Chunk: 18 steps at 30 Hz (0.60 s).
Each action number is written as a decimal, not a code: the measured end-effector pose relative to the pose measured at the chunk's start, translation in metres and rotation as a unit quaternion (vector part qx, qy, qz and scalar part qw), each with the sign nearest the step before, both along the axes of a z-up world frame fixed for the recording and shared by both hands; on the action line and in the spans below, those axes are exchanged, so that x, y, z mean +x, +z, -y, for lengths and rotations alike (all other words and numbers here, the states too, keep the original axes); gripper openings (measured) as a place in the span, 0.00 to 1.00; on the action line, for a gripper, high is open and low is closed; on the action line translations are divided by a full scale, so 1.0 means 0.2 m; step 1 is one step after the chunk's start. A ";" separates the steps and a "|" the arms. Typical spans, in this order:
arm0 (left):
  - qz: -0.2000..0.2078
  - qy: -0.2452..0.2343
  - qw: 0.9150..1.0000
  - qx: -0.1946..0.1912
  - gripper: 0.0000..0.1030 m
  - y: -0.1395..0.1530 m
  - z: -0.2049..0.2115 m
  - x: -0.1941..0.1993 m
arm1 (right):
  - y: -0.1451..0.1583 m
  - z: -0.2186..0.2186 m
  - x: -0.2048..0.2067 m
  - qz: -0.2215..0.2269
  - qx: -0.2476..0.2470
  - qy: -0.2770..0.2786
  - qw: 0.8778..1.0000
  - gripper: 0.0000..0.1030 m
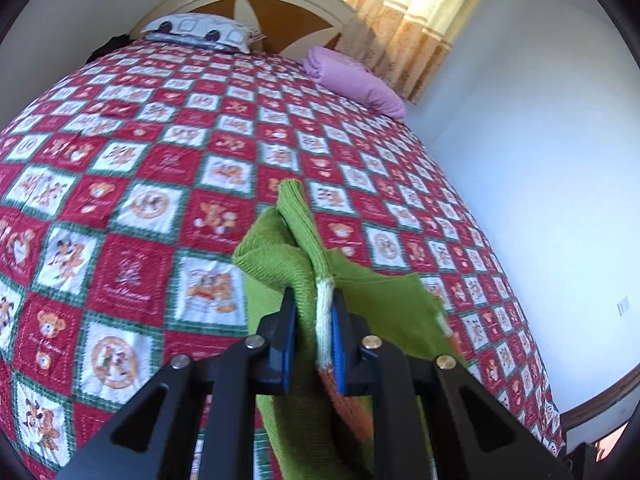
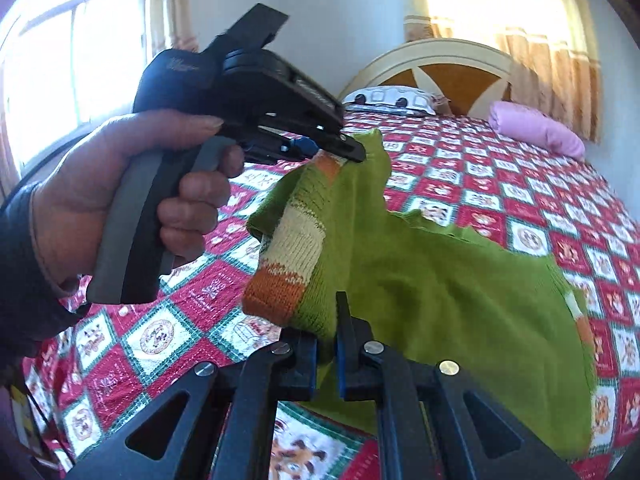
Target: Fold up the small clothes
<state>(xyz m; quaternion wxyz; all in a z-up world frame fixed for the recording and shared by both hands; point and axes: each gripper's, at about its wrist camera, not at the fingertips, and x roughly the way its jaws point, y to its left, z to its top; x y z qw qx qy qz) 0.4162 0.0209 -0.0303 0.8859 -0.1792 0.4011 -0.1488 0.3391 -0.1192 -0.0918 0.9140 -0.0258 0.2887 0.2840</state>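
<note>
A small green knitted garment with cream and orange striped cuffs (image 2: 420, 280) hangs in the air above the bed covered by a red, white and green patchwork quilt (image 1: 160, 208), stretched between the two grippers and clear of the quilt where the views show it. The left gripper (image 1: 314, 344) has its black fingers with blue pads (image 1: 289, 344) closed to a narrow gap on a bunched fold of the green knit, where a cream and orange band runs between the pads. In the right wrist view the same left gripper (image 2: 352, 152) shows from the side, held by a person's hand (image 2: 132, 200) in a dark sleeve, its tips pinching the garment's upper edge by an orange stripe. The right gripper (image 2: 326, 344) has its fingers (image 2: 346, 336) shut almost fully on the lower edge of the green knit, just beside the striped cuff. At the head edge of the bed, a white patterned pillow (image 1: 200, 32) lies against the cream and brown curved headboard (image 1: 256, 4), and a folded pink cloth (image 1: 352, 80) lies near the far right corner of the bed, under the yellow curtains (image 1: 408, 12)
</note>
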 end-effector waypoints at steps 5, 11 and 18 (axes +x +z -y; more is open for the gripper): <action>0.009 -0.023 1.000 0.007 0.16 0.06 0.15 0.01 | 0.01 0.15 0.01 -0.021 0.034 -0.012 0.999 0.05; 0.009 -0.049 0.999 0.008 0.16 0.08 0.33 0.05 | 0.03 0.34 0.01 -0.034 0.059 -0.032 0.997 0.05; 0.000 -0.080 0.997 0.009 0.16 0.04 0.57 0.10 | 0.00 0.56 0.03 -0.065 0.094 -0.058 0.992 0.05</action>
